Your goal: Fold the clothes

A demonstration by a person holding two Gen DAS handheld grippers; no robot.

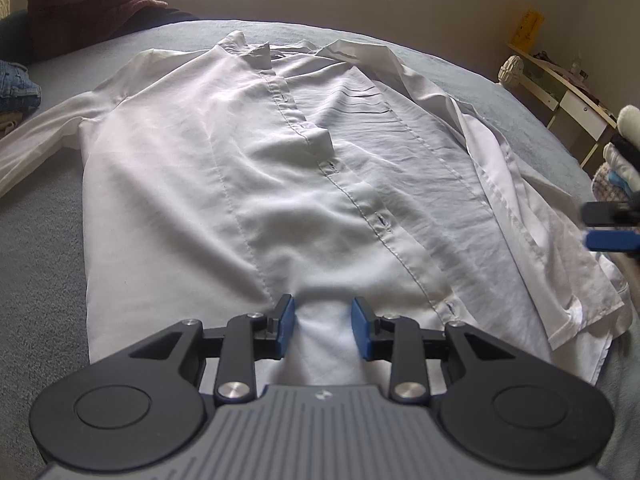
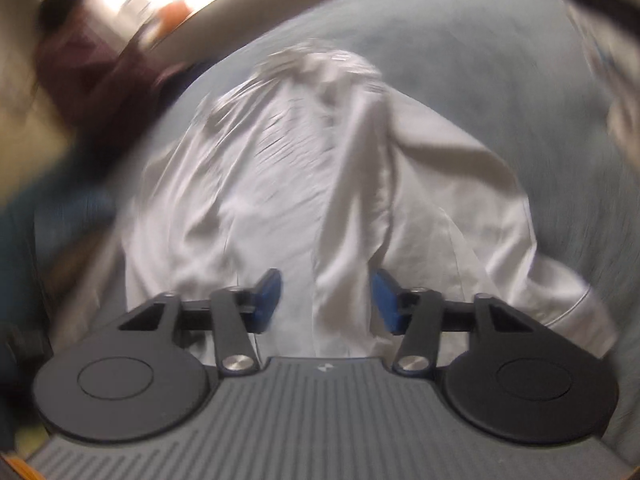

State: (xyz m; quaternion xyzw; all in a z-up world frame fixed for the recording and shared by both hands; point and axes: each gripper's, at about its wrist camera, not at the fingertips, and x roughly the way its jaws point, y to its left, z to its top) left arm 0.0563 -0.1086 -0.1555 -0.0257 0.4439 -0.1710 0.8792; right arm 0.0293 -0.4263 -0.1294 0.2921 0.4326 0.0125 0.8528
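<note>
Right wrist view is badly smeared by motion: window, dark-red shape at upper left and the edges of the bed are streaks only, and what lies at far right cannot be made out. Left wrist view is sharp, but the shirt's left sleeve [image 1: 28, 148] runs out of frame, and the hem nearest the camera is hidden under the gripper body.

White shirt [image 1: 248, 168] lies face up, buttoned placket [image 1: 340, 184] running down the middle, spread flat on the grey-blue bed cover [image 1: 40, 248]. Collar [image 1: 256, 54] points away from the camera. The right side of the shirt is folded over onto itself, its sleeve [image 1: 532, 216] lying along that edge.

Left gripper [image 1: 322, 326]: jaws partly spread, blue pads [image 1: 285, 326] set on either side of a raised ridge of hem fabric. Cloth bunches between them; whether the pads actually press it cannot be told.

Right gripper [image 2: 328, 300]: jaws parted, blue pads [image 2: 267, 296] clear of the cloth, a folded ridge of shirt below the gap, nothing pinched. In the left view its fingertips show at the right edge, just beside the folded sleeve.

Folded jeans [image 1: 18, 88] at far left; a shelf [image 1: 560, 88] at right.
</note>
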